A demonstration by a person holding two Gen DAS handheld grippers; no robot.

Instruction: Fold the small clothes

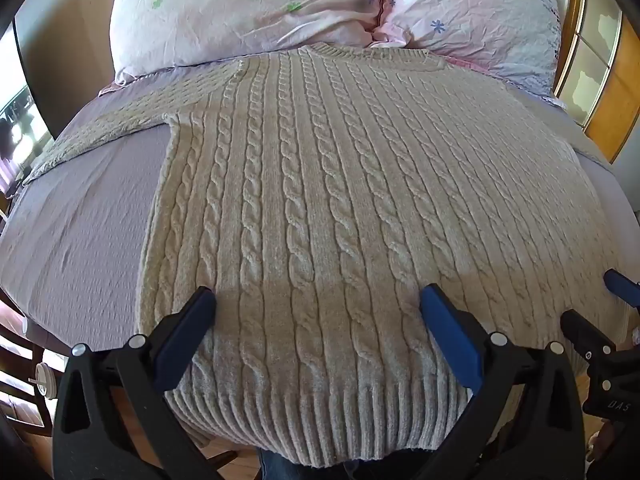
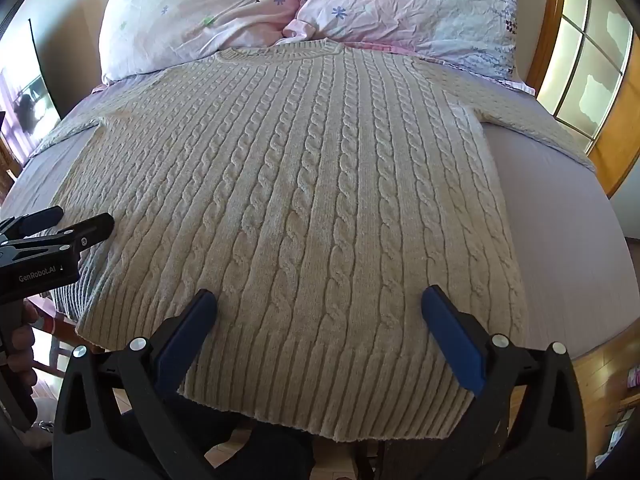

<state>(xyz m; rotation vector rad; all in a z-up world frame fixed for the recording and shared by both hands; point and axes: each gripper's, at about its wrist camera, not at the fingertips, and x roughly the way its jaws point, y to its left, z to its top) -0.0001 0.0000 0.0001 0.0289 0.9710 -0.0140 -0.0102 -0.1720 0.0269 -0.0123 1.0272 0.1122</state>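
One sweater (image 1: 320, 200) lies flat on the bed (image 1: 80, 232) below two pillows (image 1: 248, 12). Both tools, left tool (image 1: 318, 304) and right tool (image 2: 319, 304), hover over its hem, fingers spread wide, holding nothing.

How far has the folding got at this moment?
Done: the cream cable-knit sweater lies flat on the lilac bed sheet, sleeves spread, collar toward the floral pillows. In hand: nothing; the left hand-held gripper and right hand-held gripper are open above the ribbed hem. Left: every fold.
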